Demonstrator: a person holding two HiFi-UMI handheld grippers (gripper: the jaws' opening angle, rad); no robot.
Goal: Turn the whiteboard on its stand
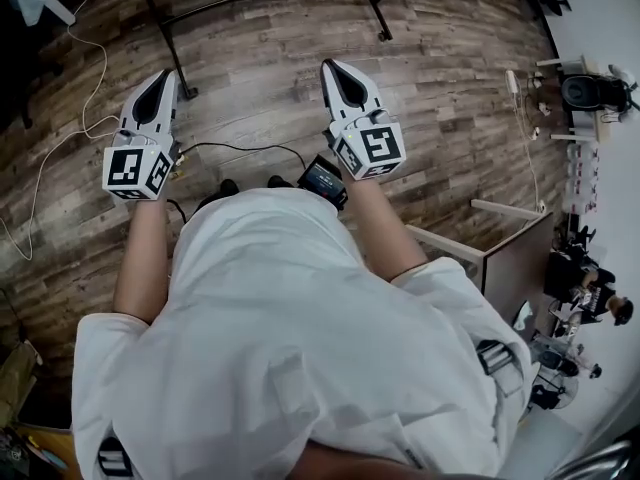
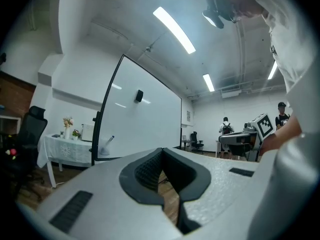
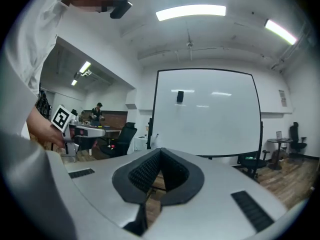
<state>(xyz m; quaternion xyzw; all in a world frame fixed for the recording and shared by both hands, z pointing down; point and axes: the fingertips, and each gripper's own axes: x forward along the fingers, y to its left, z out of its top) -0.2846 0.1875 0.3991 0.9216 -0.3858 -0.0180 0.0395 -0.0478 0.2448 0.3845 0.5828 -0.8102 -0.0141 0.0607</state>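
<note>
The whiteboard (image 3: 207, 113), a large white panel in a black frame, stands upright a few steps ahead of me and fills the middle of the right gripper view. The left gripper view shows the whiteboard (image 2: 145, 119) at an angle, with a marker low at its left post. From the head view only the stand's black bar and feet (image 1: 172, 46) show on the wood floor. My left gripper (image 1: 164, 78) and right gripper (image 1: 332, 68) are held out side by side, short of the stand. Both are shut with nothing between the jaws, and neither touches the board.
A table (image 2: 62, 150) with a white cloth and small flower vases stands left of the board, beside a black office chair (image 2: 31, 130). A white cable (image 1: 62, 133) trails over the floor at left. Desks and people (image 2: 226, 126) are far behind; a partition (image 1: 512, 260) stands at right.
</note>
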